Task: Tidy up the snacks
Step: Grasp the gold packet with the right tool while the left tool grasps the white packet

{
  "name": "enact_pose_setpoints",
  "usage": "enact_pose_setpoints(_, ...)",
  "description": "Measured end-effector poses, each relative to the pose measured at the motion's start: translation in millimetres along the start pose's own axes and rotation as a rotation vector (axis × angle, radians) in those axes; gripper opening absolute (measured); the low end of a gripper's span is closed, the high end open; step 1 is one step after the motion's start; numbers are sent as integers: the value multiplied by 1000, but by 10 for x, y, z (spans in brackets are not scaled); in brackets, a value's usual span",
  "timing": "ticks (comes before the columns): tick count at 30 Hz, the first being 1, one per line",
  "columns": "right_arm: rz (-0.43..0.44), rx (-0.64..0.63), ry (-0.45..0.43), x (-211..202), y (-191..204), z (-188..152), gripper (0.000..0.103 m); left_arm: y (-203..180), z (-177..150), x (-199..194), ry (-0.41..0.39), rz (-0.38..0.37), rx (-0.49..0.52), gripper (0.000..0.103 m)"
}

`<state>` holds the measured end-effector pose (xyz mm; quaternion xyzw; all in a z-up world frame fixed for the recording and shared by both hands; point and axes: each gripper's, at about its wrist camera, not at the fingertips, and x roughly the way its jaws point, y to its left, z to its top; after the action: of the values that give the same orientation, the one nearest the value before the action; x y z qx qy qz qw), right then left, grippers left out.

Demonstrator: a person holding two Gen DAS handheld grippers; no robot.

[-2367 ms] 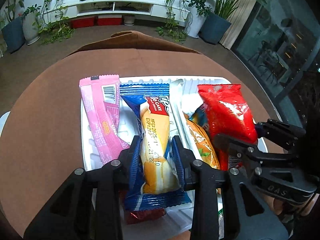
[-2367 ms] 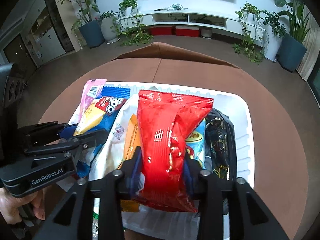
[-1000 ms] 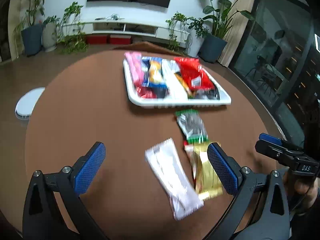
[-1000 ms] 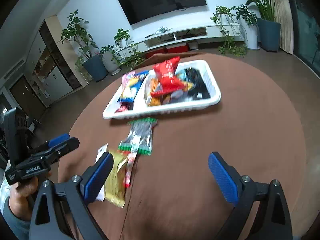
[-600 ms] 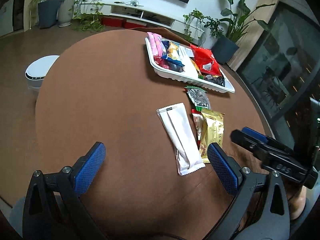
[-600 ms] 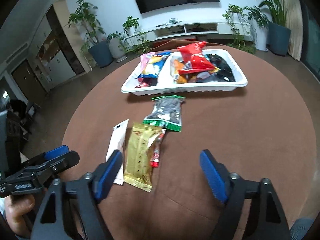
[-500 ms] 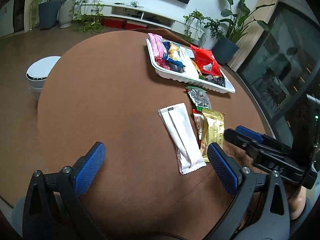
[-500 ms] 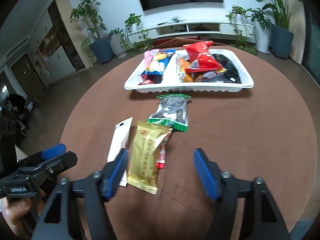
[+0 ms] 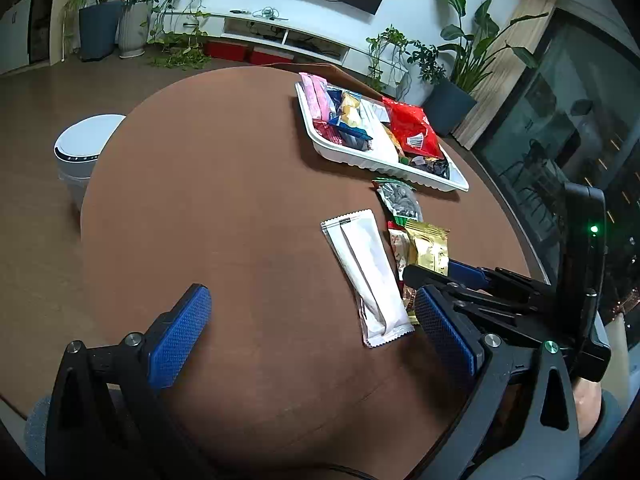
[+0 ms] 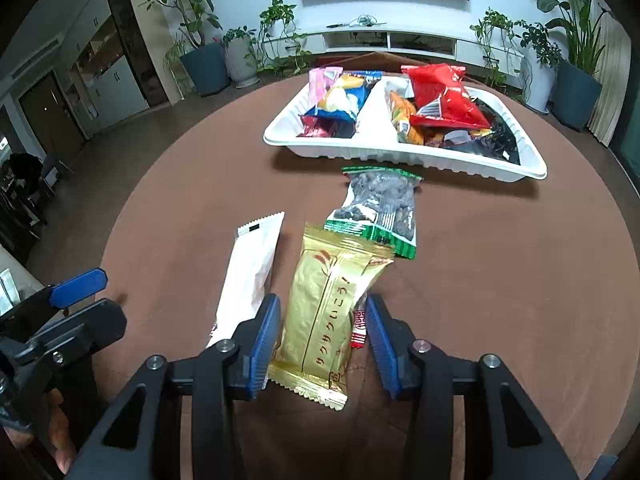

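Nearest, the right gripper (image 10: 322, 338) stood over the brown round table (image 10: 500, 280) with its jaws closing around the gold packet (image 10: 326, 316) — the blue pads (image 10: 262, 340) sat either side of it, the left one almost at the wrapper's edge, the right one still apart from it, so nothing was gripped yet. A thin red-and-white packet (image 10: 359, 326) poked out from under the gold one's right side. Just left of these lay the long white packet (image 9: 366, 268), and the left gripper (image 9: 312, 332) hung above the bare table beside it, jaws wide and holding nothing. Beyond the gold packet, its end tucked under it, lay the green-edged bag (image 10: 380, 204) of dark bits. Farther still sat the white tray (image 10: 400, 156) — pink, blue, orange, black and red packets (image 10: 442, 96) piled in its compartments. Behind the table were potted plants (image 10: 200, 40) and a low white shelf (image 10: 384, 42).
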<state>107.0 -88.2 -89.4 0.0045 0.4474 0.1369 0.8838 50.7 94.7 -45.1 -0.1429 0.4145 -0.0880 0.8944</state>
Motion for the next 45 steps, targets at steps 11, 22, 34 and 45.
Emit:
enact_pose_setpoints(11, -3, -26, 1, 9, 8, -26, 33, -53, -14, 62, 16, 13, 20, 103)
enact_pose_setpoints(22, 37, 46, -39, -255, -200, -57, 32, -245, 63, 327, 90, 50, 73, 103)
enact_pose_setpoints(34, 33, 117, -55, -373, -529, -169, 32, -546, 206, 914, 211, 110, 182, 83)
enact_pose_setpoints(45, 40, 142, -71, -400, -642, -254, 32, -564, 291, 995, 229, 135, 270, 40)
